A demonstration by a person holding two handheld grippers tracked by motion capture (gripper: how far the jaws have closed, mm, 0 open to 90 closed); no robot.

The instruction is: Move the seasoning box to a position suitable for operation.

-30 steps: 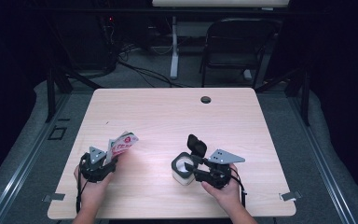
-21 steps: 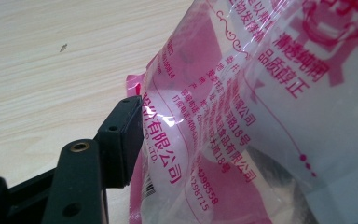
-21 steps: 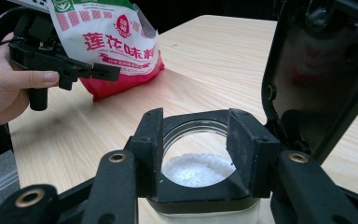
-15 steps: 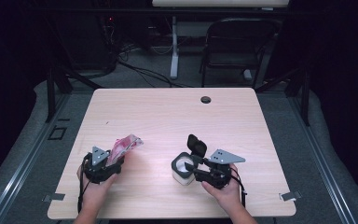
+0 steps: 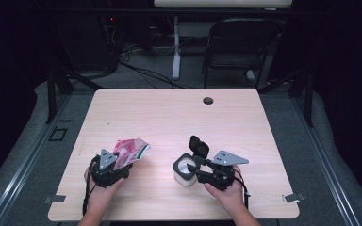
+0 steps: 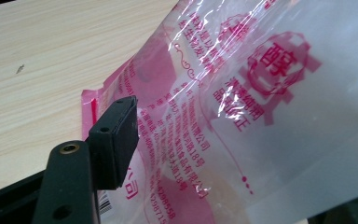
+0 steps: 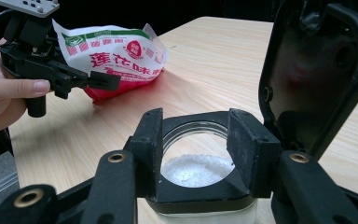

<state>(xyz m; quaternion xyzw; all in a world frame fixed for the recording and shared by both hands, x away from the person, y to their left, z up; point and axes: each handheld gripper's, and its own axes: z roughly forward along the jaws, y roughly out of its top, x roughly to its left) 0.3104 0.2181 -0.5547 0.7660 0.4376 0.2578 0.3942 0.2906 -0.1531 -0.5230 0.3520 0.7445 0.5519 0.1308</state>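
Dark room all round, with a chair (image 5: 242, 47) and cables beyond a pale wooden bench (image 5: 179, 117) that has a cable hole (image 5: 208, 100) near its far edge.

On the near left of the bench lies a pink-and-white bag (image 5: 131, 149), flat plastic film, limp and glossy; I judge it light, slippery and apt to sag, so a pinch on the sealed edge or a corner would serve best. The left gripper (image 5: 107, 170) is at its near end, and its jaws have just been opening: the left gripper view has one pad (image 6: 116, 140) standing clear of the film, so the bag is no longer pinched.

To the right stands a small jar (image 5: 185, 169), glass by the look, stiff and likely breakable, with a hinged black lid (image 5: 198, 146) tipped open. The right gripper (image 5: 195, 170) pinches it at the rim.

The right gripper view looks down into the jar (image 7: 200, 170) at white grains, and shows the bag's printed front (image 7: 116, 58); the high view gives neither. The left gripper view reads the bag's (image 6: 242, 107) red lettering close up.
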